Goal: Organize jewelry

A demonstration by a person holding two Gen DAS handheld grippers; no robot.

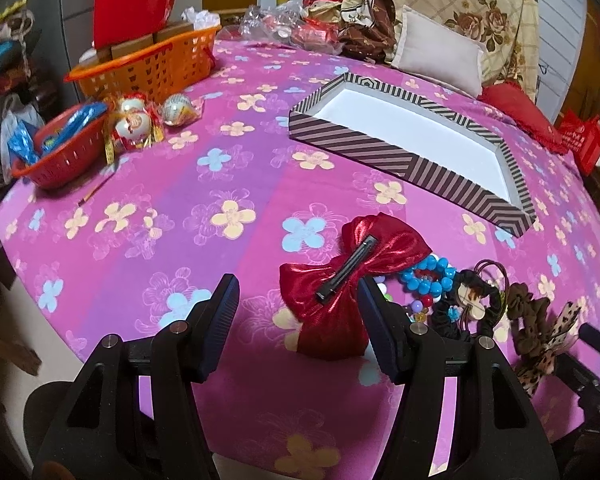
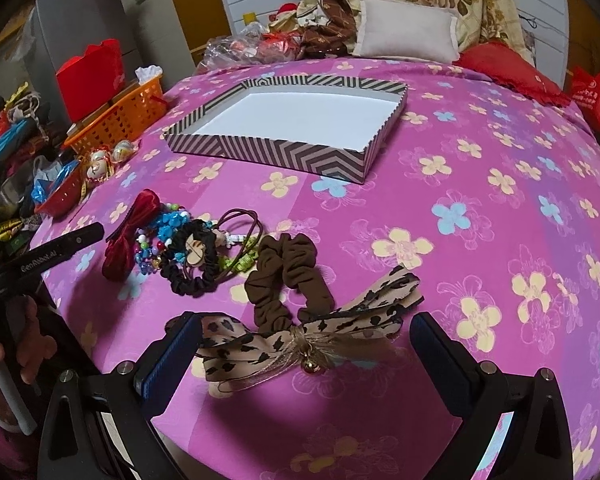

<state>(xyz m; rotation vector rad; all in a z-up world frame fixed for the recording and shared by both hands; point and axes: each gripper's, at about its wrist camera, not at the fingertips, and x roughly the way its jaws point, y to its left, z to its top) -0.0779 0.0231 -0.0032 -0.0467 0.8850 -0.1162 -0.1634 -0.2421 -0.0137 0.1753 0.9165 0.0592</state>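
A striped shallow box [image 1: 356, 150] [image 2: 332, 160] with a white inside lies on the pink flowered cloth. A red satin bow clip [image 1: 340, 280] [image 2: 126, 240] lies clip side up between my open left gripper's fingers [image 1: 296, 300], nearer the right finger. Beside it lie blue bead bracelets [image 1: 430, 278] [image 2: 168, 230], a black scrunchie [image 1: 460, 308] [image 2: 188, 276], and a brown scrunchie [image 2: 288, 276]. My right gripper [image 2: 306, 344] is open around a leopard-print bow [image 2: 300, 340]. Neither gripper holds anything.
An orange basket [image 1: 148, 68] with boxes and a red bag stands far left. A red bowl [image 1: 64, 160] with blue wrappers and round ornaments [image 1: 136, 120] sit by the left edge. Pillows [image 2: 408, 32] and cloth pile at the back.
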